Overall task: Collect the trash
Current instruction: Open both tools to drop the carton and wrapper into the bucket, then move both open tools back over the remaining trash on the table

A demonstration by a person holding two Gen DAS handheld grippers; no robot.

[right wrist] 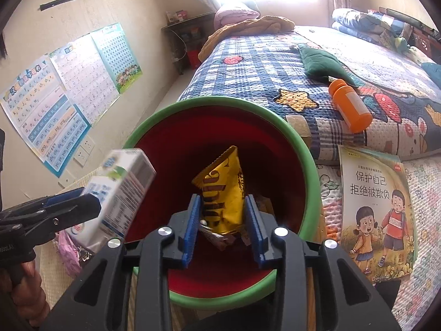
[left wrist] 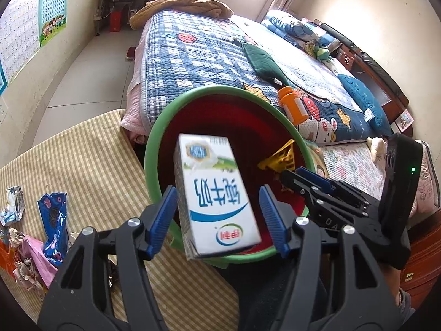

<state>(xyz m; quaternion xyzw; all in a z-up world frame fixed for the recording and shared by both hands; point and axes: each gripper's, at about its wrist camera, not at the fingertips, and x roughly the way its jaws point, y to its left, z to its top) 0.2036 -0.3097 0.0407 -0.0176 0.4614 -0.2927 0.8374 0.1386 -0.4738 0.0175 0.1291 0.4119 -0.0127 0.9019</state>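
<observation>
The left gripper (left wrist: 217, 218) is standing with its jaws apart over the near rim of the bin; the milk carton (left wrist: 215, 195) is sitting between the blue pads (left wrist: 162, 215), tilted and motion-blurred, with a gap showing on the right side; whether the left pad is touching it cannot be told. The right gripper (right wrist: 224, 226) is pointing down into the bin mouth with its jaws parted; the yellow snack wrapper (right wrist: 223, 190) is lying between them, inside the bin, and the pads are not visibly pressing on it. In the left wrist view the right gripper (left wrist: 289, 173) is showing just beside the carton, over the bin.

The bin (right wrist: 308, 165), green-rimmed with a red interior, is resting against the edge of the bed (left wrist: 193, 55). Left of it, a striped mat (left wrist: 91, 151) is bearing loose litter: a blue wrapper (left wrist: 53, 220), a crumpled silver wrapper (left wrist: 12, 205) and pink scraps (left wrist: 38, 259).

Further off, an orange bottle (right wrist: 350, 104) is lying on its side on the quilt; a children's book (right wrist: 374, 209) is lying right of the bin; a green cushion (left wrist: 264, 63) is lying beyond the bottle; wall posters (right wrist: 63, 93) are hanging on the left wall.
</observation>
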